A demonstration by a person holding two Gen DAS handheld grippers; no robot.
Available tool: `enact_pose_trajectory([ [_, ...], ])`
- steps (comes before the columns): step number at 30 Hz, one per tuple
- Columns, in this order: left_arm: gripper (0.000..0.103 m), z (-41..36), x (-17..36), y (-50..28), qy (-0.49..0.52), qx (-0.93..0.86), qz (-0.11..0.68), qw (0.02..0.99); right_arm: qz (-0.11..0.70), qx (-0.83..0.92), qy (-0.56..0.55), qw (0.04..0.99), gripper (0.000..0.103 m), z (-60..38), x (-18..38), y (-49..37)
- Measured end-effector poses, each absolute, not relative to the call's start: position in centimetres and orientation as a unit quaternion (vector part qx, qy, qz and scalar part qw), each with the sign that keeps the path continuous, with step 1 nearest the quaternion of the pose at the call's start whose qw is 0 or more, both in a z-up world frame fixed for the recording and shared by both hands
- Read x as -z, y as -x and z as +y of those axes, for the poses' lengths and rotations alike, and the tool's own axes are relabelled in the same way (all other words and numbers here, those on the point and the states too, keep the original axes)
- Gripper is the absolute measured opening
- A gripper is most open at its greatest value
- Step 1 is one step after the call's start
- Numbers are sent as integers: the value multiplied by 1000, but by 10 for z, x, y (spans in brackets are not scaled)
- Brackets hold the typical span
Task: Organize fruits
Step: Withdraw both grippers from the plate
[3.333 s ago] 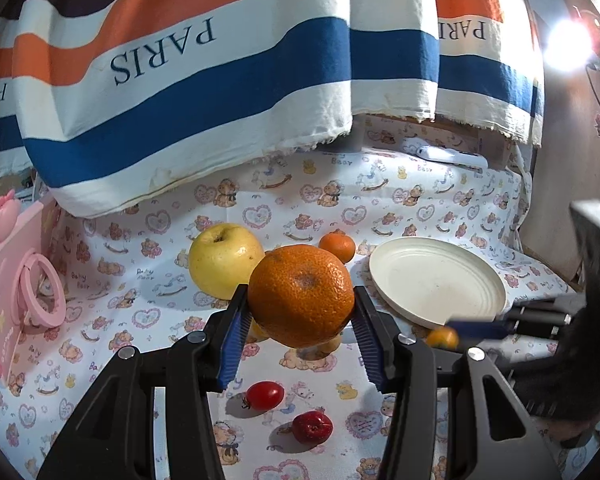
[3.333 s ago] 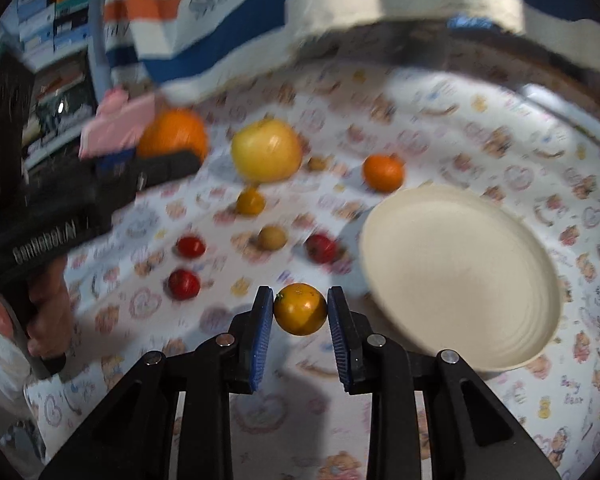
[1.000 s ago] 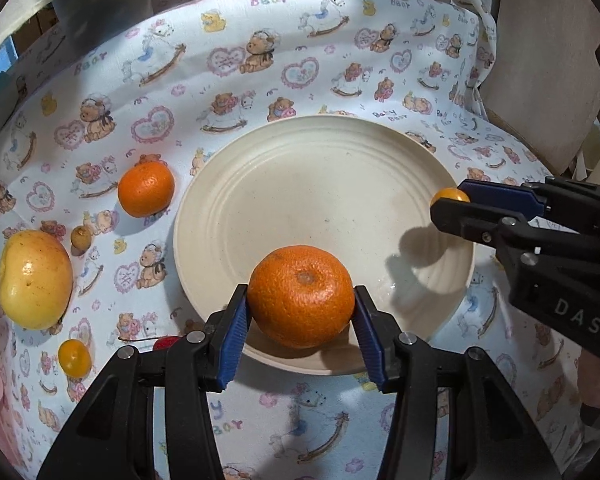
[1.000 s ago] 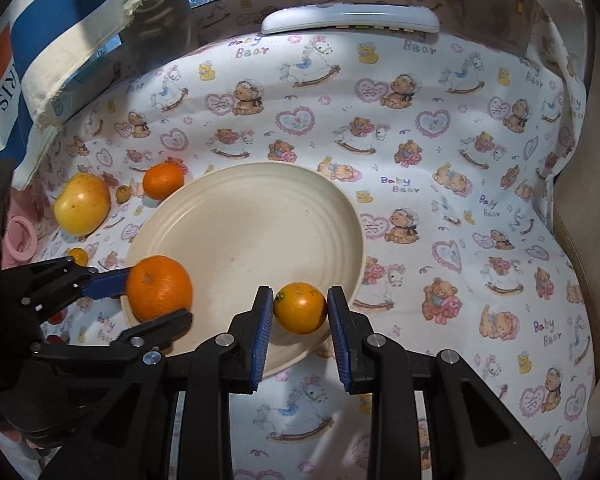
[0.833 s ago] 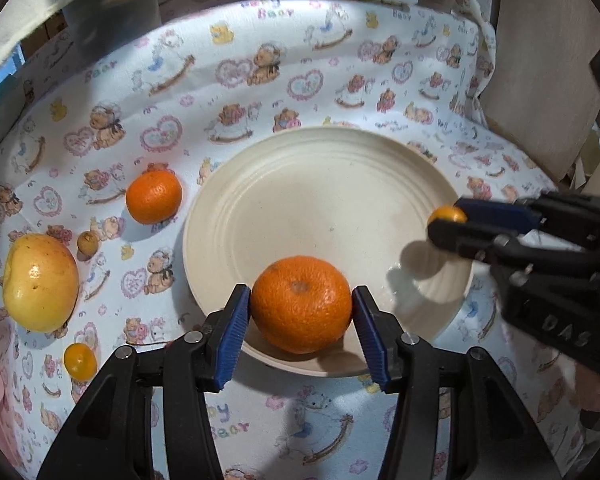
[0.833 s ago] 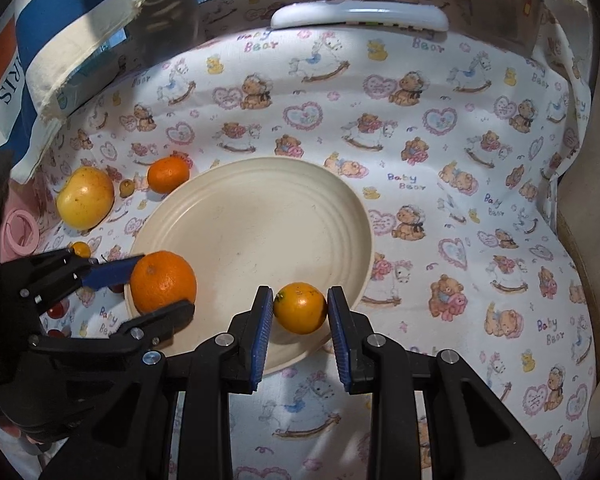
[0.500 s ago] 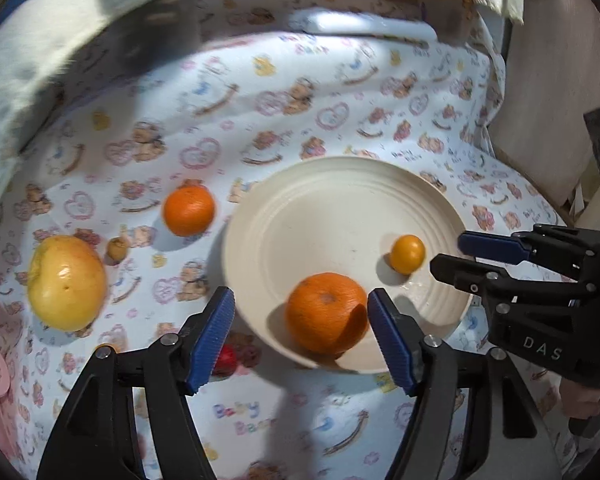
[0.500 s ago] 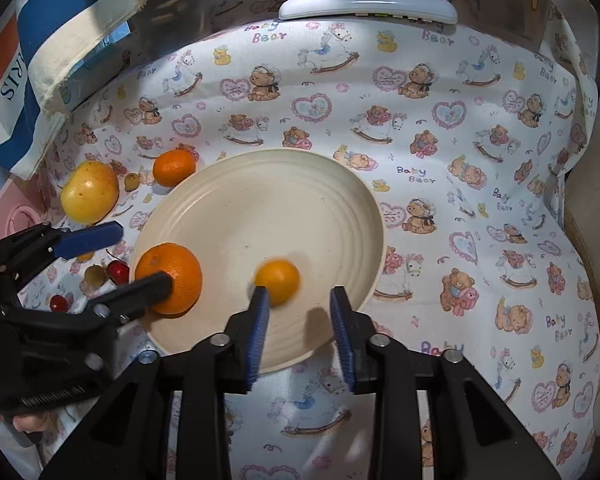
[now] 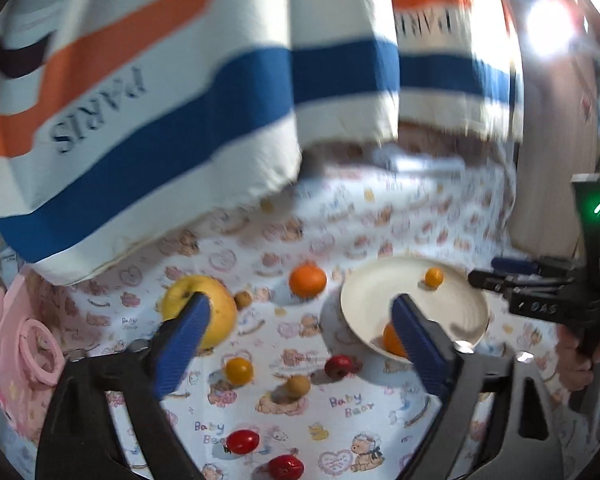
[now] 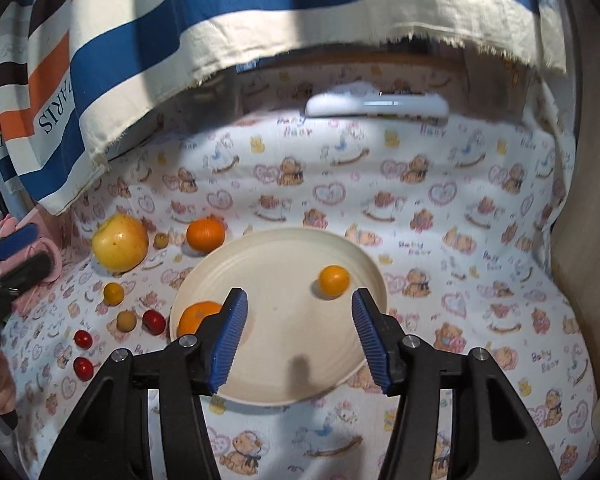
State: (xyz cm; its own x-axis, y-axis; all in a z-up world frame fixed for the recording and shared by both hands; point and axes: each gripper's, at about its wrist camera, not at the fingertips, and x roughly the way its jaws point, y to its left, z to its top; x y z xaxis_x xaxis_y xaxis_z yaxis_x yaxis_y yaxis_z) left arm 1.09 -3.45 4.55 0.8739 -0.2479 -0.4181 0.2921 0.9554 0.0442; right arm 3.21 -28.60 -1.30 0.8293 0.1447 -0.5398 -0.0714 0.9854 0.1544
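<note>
Though blurred, lamp (image 9: 548,26) left-cam only.

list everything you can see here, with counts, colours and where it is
plate: 1, cream, on the cloth, centre
oranges: 2, orange; one on the plate's near-left edge, one on the cloth behind the plate's left side
small citrus: 2, yellow-orange; one on the plate, one on the cloth, left
apple: 1, yellow, far left
brown fruits: 2, tan; one between apple and orange, one left of the plate
red fruits: 3, red;, left, near side
cloth: 1, white bear print, under everything
towel: 1, striped, hanging behind
white device: 1, far back
pink thing: 1, far left
left tongs: open, empty
right tongs: open, empty
</note>
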Motion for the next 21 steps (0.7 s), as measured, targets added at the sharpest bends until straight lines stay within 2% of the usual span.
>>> enact_pose_trajectory([
  [2, 103, -23, -45, -4, -41, 134, 177, 974, 271, -50, -71, 959, 67, -288, 11, -30],
  [6, 103, -8, -38, -1, -31, 122, 152, 980, 235, -40, -79, 968, 74, -291, 5, -21],
  [8, 103, -5, -33, -3, -28, 114, 152, 981, 218, -34, -82, 972, 85, -291, 3, -17],
  [13, 103, 0, -24, -10, -38, 86, 180, 979, 197, -27, -89, 976, 86, -292, 1, -11],
  [21, 103, 28, -23, -19, 24, 66, 214, 974, 205, -33, -79, 975, 89, -284, 13, -18],
])
